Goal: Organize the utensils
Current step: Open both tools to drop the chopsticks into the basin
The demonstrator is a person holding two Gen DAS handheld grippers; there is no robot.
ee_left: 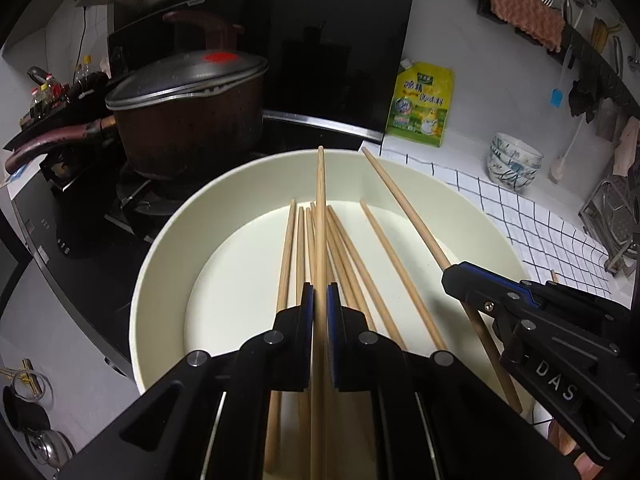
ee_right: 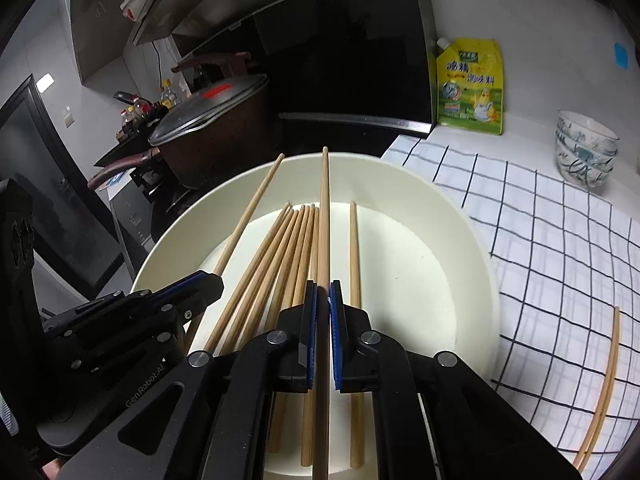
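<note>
Holding one chopstick each over the cream basin [ee_left: 168,248], both hand-held grippers, left [ee_left: 320,300] and right [ee_right: 323,300], were clenched; several chopsticks [ee_right: 296,248] lay inside, two strays [ee_right: 604,384] remained on the tabletop.

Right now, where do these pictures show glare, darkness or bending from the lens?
Left wrist view: corners dark, stove side dim, checked cloth lines bowed. Right wrist view: loose chopsticks on the cloth look curved by the lens; white basin is bright, without hard glare.

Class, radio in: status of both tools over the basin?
Left tool, right tool: each shut on one wooden chopstick. Round cream basin below. Nothing blocking.
</note>
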